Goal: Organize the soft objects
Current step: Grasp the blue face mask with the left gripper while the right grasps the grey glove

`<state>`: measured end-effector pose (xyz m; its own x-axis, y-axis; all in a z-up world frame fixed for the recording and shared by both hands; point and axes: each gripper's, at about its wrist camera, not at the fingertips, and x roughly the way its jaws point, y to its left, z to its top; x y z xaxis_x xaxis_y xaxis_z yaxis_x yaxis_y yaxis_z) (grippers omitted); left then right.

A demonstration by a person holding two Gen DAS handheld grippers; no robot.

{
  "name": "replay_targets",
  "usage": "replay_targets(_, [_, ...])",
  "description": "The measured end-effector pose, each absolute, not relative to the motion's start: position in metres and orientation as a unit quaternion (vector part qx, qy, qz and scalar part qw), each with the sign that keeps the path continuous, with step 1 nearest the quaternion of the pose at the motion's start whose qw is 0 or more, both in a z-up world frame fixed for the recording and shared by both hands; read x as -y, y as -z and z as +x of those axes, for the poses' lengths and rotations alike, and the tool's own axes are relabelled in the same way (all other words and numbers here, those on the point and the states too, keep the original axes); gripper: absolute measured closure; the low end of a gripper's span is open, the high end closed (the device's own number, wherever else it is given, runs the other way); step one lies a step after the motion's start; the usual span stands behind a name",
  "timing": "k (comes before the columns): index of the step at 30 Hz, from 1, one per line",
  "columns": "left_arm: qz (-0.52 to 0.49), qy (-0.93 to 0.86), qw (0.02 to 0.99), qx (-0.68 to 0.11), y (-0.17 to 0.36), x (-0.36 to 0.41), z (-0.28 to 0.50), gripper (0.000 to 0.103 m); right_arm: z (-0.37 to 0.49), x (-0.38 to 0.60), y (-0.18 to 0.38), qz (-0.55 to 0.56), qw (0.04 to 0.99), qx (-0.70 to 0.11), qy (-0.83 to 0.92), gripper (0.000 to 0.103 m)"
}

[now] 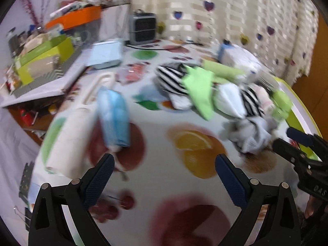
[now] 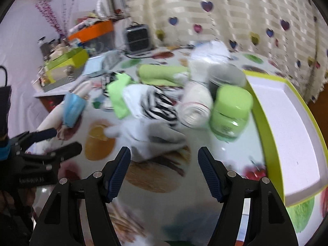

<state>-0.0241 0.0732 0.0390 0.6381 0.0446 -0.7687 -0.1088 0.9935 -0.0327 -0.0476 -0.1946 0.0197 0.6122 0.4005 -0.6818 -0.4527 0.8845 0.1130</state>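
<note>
Left claw spread wide above a fruit-print tabletop, a heap of soft things beyond it.

The left claw hangs with its blue-padded fingers far apart and nothing between them, over the tabletop with its orange-slice print. Ahead to the left, a light blue pouch leans against a white roll. Further right lies a blurred heap: a black-and-white striped cloth, a bright green cloth draped over it, and a crumpled grey sock nearest the right claw, which enters from the right edge with its tips close to the sock. A grey heater stands at the back before a heart-patterned curtain.
</note>
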Motion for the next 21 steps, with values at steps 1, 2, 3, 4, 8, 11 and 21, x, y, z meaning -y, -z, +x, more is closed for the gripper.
replay_targets(1, [-0.046,-0.050,0.904,-0.423,-0.041,-0.082,-0.023,0.003,-0.047,0.191,-0.021,-0.038,0.898,-0.366,-0.241,0.034])
replay_targets(2, [-0.055,-0.054,0.903,-0.423,-0.041,-0.090,-0.022,0.003,-0.046,0.188,-0.021,-0.038,0.898,-0.365,-0.243,0.034])
replay_targets(3, [-0.063,-0.058,0.901,-0.425,-0.041,-0.097,-0.021,0.003,-0.043,0.184,-0.021,-0.037,0.898,-0.367,-0.242,0.034])
replay_targets(4, [-0.071,-0.065,0.900,-0.425,-0.042,-0.105,-0.019,0.003,-0.040,0.184,-0.022,-0.034,0.897,-0.368,-0.242,0.034])
replay_targets(8, [-0.073,-0.080,0.899,-0.425,-0.042,-0.121,-0.012,0.003,-0.028,0.179,-0.022,-0.022,0.899,-0.368,-0.238,0.034])
replay_targets(11, [-0.077,-0.084,0.895,-0.430,-0.039,-0.127,-0.004,0.003,-0.023,0.177,-0.021,-0.020,0.901,-0.367,-0.232,0.034])
replay_targets(21, [-0.069,-0.096,0.893,-0.434,-0.034,-0.129,0.014,0.012,-0.017,0.172,-0.014,-0.029,0.898,-0.379,-0.220,0.034])
